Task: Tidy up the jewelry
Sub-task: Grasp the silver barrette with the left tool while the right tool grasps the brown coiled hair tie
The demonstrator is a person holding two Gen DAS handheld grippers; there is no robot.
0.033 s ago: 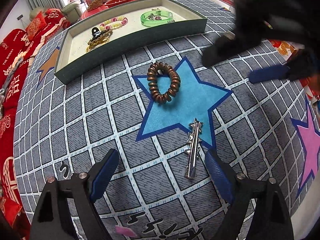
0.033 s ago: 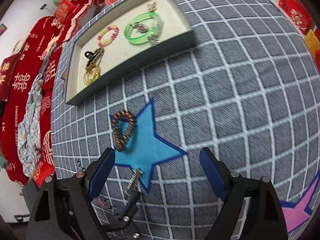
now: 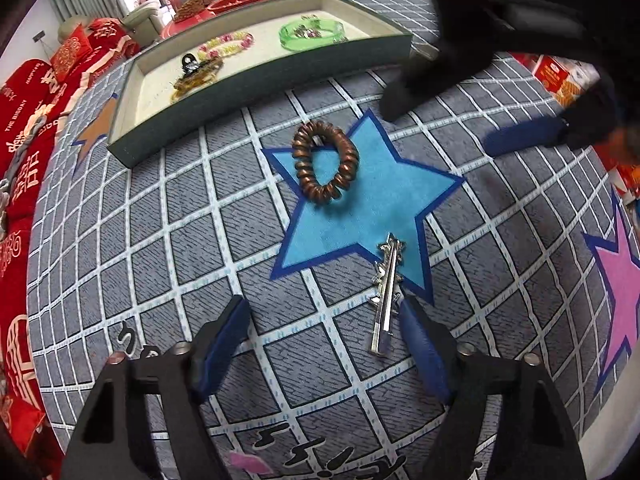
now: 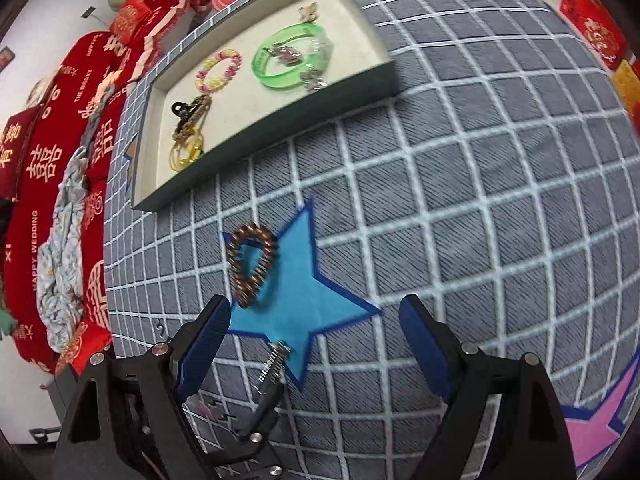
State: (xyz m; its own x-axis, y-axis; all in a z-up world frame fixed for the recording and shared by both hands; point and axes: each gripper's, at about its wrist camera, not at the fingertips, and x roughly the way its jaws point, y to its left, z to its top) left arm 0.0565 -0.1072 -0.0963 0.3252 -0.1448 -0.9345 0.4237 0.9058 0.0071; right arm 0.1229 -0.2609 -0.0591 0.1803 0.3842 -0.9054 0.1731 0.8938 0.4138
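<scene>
two handheld grippers hover over a grey grid-patterned cloth point(image 3: 168, 240) with a blue star point(image 3: 372, 204) printed on it. the left gripper point(image 3: 324, 344) sits low over the cloth, its blue-padded jaws apart and closing; a silver hair clip point(image 3: 386, 292) lies lengthwise between them, just beside the right-hand pad, with its ornate end on a point of the star. whether the pad touches the clip cannot be told. a brown spiral hair tie point(image 3: 325, 162) lies beyond the clip, on the star's upper left part, apart from both grippers. the right gripper point(image 4: 316, 344) hangs higher, its jaws wide apart with nothing between the pads; in the left wrist view it shows as a dark blur at upper right. further back, a shallow cream-lined tray point(image 4: 276, 120) rests on the cloth, holding a green bangle point(image 4: 288, 62), a pink and yellow beaded bracelet point(image 4: 220, 70), a black claw clip point(image 4: 182, 109) and a yellow chain point(image 4: 186, 152). red cushions point(image 4: 52, 148) lie along the left edge.
</scene>
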